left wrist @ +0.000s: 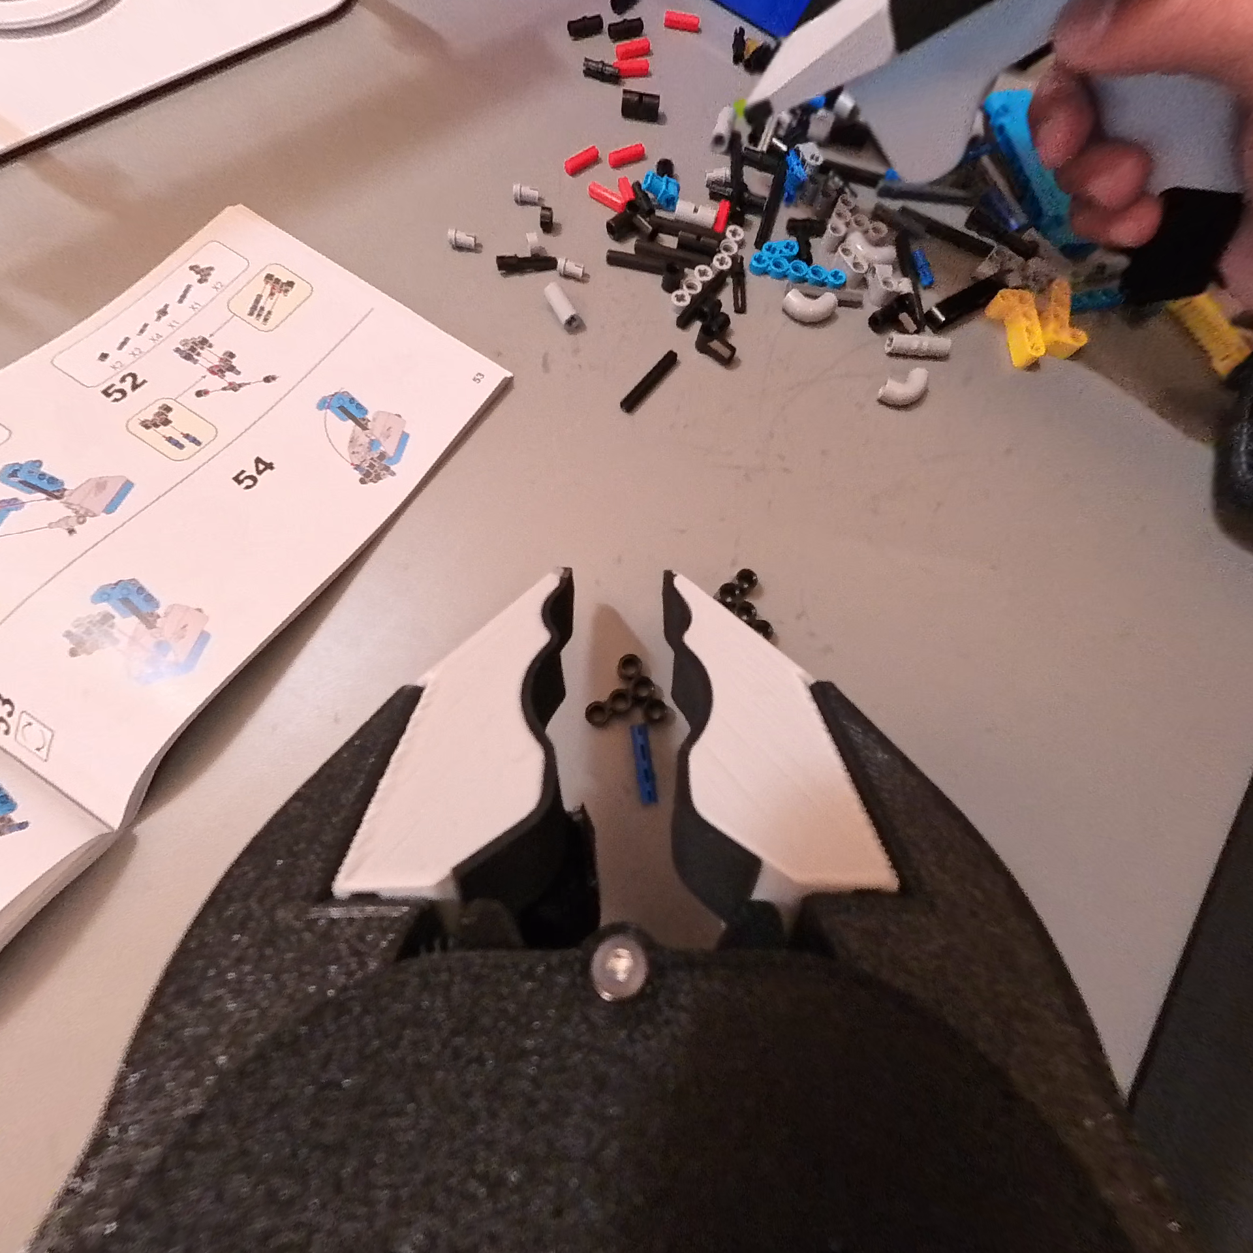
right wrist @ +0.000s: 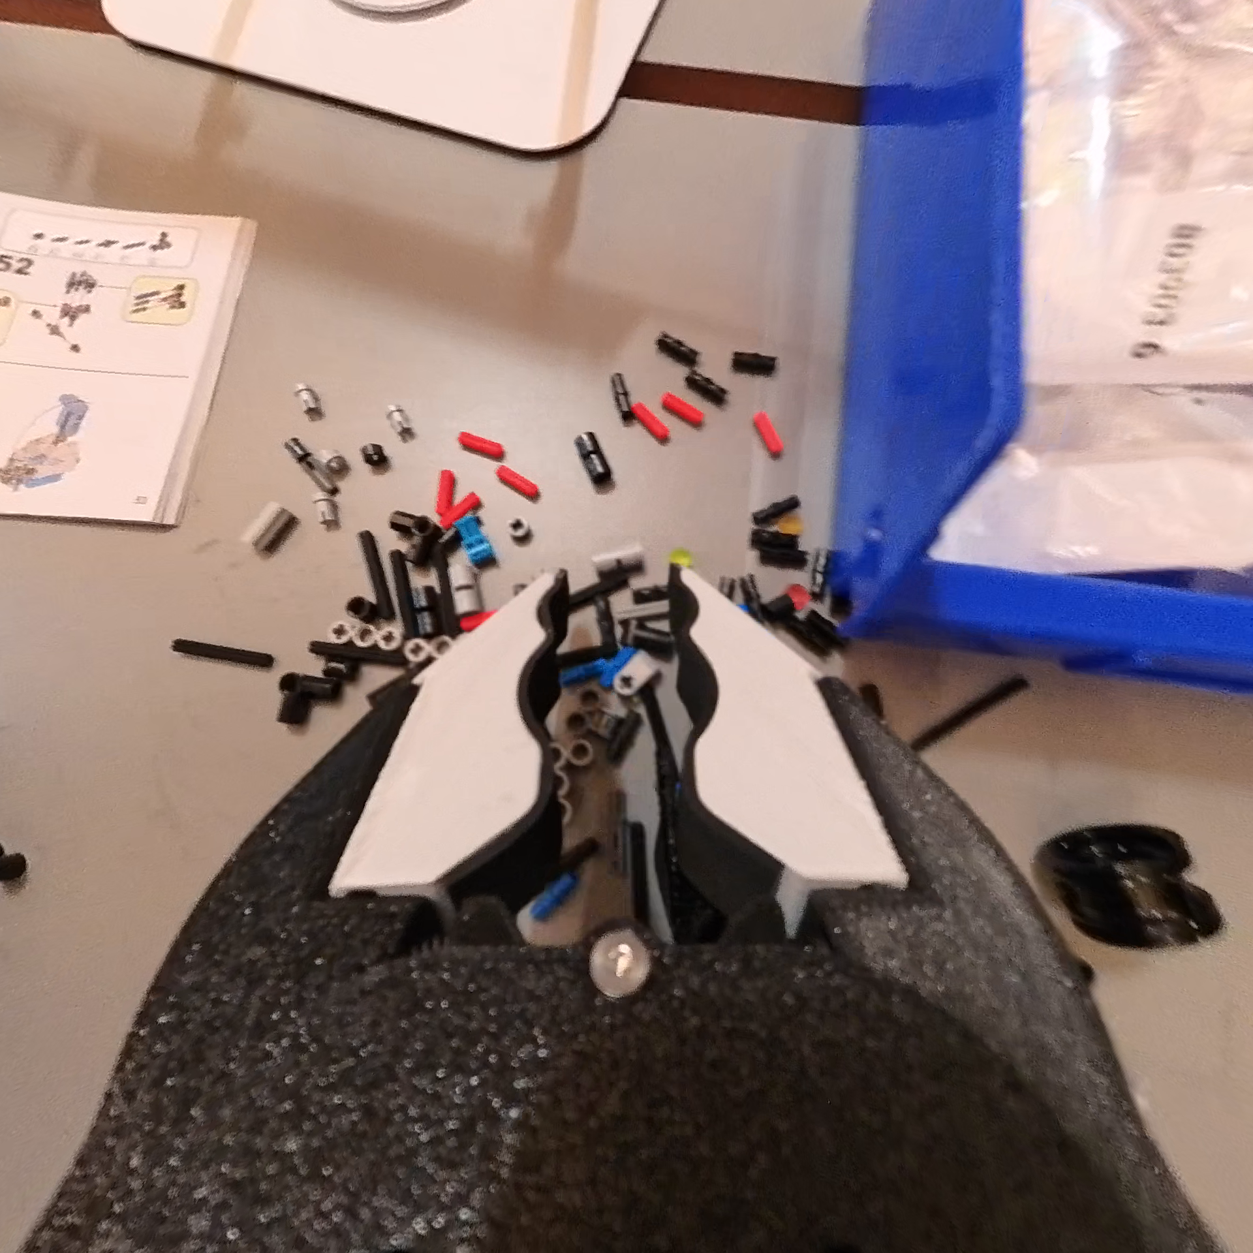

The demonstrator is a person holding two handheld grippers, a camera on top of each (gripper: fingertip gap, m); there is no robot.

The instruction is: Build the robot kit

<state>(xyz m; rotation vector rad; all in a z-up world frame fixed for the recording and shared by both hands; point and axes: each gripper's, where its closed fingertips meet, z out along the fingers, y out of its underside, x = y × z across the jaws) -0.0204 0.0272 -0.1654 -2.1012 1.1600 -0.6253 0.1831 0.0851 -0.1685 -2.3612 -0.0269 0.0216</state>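
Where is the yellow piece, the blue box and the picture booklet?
yellow piece (left wrist: pixel 1034 324), left wrist view, on its middle block.
blue box (right wrist: pixel 939 352), right wrist view, on its left wall.
picture booklet (left wrist: pixel 224 488), left wrist view, on the open right page.

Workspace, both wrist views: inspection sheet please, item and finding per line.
Surface: grey table, scuffed, bare patches between parts.
Job's things: open instruction booklet at left; loose pile of small building pieces, black, red, grey, blue, yellow.
Clutter: blue bin holding plastic bags; white board at the far edge; black ring-shaped part at right.
Grippers: left gripper open, empty, above a black holed piece and a blue pin; right gripper open, empty, above the pile, held by a hand.
Cables: nothing seen.
Surroundings: nothing seen.
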